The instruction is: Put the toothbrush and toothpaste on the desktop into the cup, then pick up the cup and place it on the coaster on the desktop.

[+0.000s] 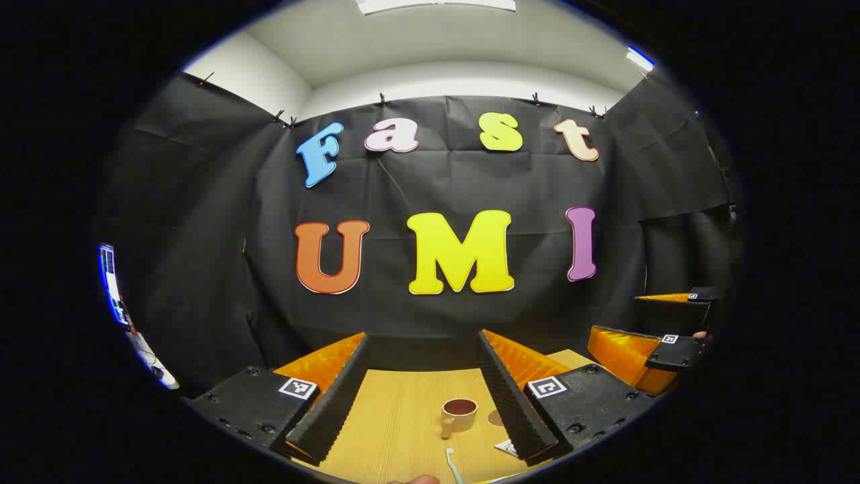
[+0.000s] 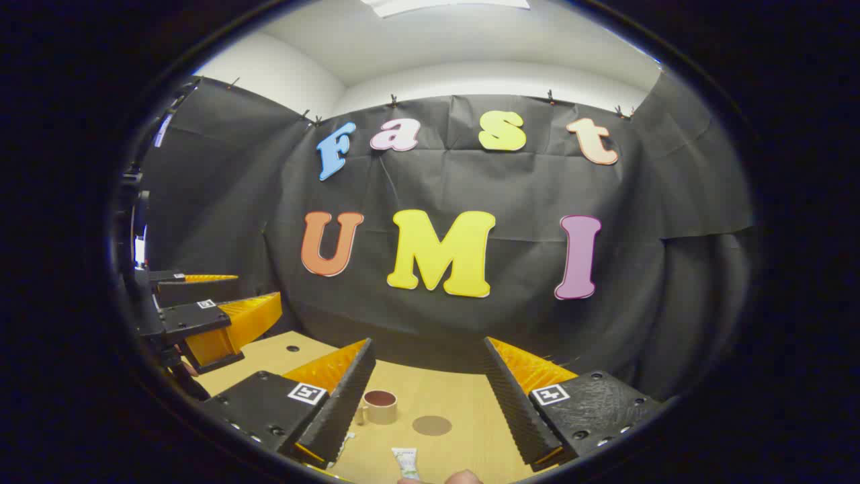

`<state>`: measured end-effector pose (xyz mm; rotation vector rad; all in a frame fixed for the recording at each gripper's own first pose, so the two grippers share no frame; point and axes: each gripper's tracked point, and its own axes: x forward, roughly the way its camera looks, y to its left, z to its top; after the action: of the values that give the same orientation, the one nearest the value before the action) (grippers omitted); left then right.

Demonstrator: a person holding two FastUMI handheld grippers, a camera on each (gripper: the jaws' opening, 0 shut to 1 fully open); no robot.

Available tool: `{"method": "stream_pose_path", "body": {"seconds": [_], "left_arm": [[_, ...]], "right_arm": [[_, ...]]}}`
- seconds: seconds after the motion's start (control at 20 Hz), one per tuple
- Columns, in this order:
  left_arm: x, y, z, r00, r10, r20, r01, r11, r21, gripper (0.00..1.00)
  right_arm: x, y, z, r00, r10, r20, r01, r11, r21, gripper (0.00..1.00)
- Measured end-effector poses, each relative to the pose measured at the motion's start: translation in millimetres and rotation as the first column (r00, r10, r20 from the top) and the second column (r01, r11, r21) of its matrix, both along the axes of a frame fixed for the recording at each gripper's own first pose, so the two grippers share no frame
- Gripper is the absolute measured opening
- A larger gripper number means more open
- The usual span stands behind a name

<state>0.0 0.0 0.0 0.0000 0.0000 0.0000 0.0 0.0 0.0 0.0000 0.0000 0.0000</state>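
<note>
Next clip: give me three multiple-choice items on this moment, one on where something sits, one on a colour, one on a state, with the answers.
1. In the right gripper view, where is the coaster relative to the cup?
A. under the cup
B. on the table to the cup's right, apart from it
C. inside the cup

2. What colour is the cup's outside?
A. beige
B. blue
C. green

3. What is in the cup?
A. the toothbrush
B. the toothpaste
C. neither

Answers: 1 B, the brown disc lies bare beside the cup. 2 A, its wall and handle look beige in both views. 3 C, both items lie on the table near the cameras, and both grippers, left and right, are open.
</note>
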Motion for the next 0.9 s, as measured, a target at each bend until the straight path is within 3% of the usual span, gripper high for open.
{"method": "stream_pose_path", "body": {"seconds": [0.75,0.9], "left_arm": [[8,12,-7,0.997,0.081,-0.006,-0.081,0.997,0.017,0.98],[10,3,-2,0.998,0.065,0.016,-0.065,0.998,-0.009,0.97]], "right_arm": [[13,-1,-4,0.999,0.04,-0.005,-0.04,0.999,-0.007,0.95],[13,-7,-6,0.999,0.041,-0.002,-0.041,0.999,-0.012,0.93]]}}
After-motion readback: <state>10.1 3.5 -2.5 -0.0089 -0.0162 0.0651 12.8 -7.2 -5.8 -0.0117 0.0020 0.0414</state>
